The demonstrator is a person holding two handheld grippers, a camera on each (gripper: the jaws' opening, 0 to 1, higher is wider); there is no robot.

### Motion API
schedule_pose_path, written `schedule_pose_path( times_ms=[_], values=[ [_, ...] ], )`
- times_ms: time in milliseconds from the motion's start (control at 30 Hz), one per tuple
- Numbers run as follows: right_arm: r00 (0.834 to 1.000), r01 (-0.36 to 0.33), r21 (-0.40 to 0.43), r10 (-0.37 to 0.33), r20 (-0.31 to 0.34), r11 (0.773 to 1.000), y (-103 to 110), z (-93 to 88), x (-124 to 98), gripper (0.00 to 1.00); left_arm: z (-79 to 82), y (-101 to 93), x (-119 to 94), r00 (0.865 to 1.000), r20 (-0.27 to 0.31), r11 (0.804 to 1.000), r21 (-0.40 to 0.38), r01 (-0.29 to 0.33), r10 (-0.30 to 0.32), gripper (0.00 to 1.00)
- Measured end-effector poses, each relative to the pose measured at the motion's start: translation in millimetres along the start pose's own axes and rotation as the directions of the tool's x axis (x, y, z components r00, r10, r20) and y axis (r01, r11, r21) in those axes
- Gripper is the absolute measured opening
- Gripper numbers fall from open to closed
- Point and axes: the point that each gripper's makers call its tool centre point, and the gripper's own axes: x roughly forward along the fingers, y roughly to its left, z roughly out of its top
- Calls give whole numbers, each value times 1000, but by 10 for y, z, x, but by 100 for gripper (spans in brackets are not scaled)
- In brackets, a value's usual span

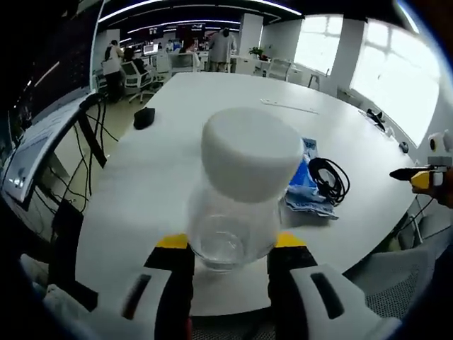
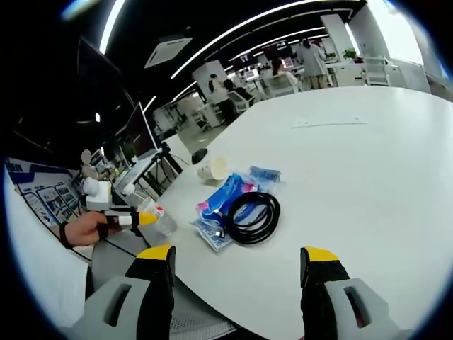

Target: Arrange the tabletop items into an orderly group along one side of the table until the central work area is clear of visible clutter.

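In the left gripper view, the left claw (image 1: 228,256) was clamped on a clear plastic jar with a wide white screw lid (image 1: 241,188), its yellow-tipped black jaws pressing the jar's transparent body from both sides while the lid pointed away from the camera, above the near edge of the large white rounded worktop (image 1: 205,120). Beyond the jar lay a crumpled blue-and-white plastic packet (image 1: 306,185) with a coiled black cable (image 1: 328,179) touching its right side, and farther off a small black object (image 1: 144,117) sat near the left edge. The right claw (image 1: 417,177) showed at the right margin, off the worktop's edge. In the right gripper view, the right claw (image 2: 237,273) stood with its jaws wide apart and nothing between them, looking down on the same worktop (image 2: 354,163). There the black cable (image 2: 252,216) rested partly on the blue packet (image 2: 226,202), and a white paper cup (image 2: 214,168) lay on its side just beyond them. To the left, a hand (image 2: 88,228) held the left claw (image 2: 145,218) gripping the jar (image 2: 161,218) beside the worktop's edge.
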Motion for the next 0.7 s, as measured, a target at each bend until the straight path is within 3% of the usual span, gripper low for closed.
schedule_pose_path(
  times_ms=[400, 700],
  values=[
    [1000, 11, -6, -11, -2, 1000, -15, 39, -12, 74, 88, 216, 42, 999, 22, 999, -17, -35, 35, 37],
    [1000, 14, 1, -14, -3, 1000, 14, 34, 2, 74, 277, 494, 172, 998, 28, 997, -42, -63, 64, 37]
  ],
)
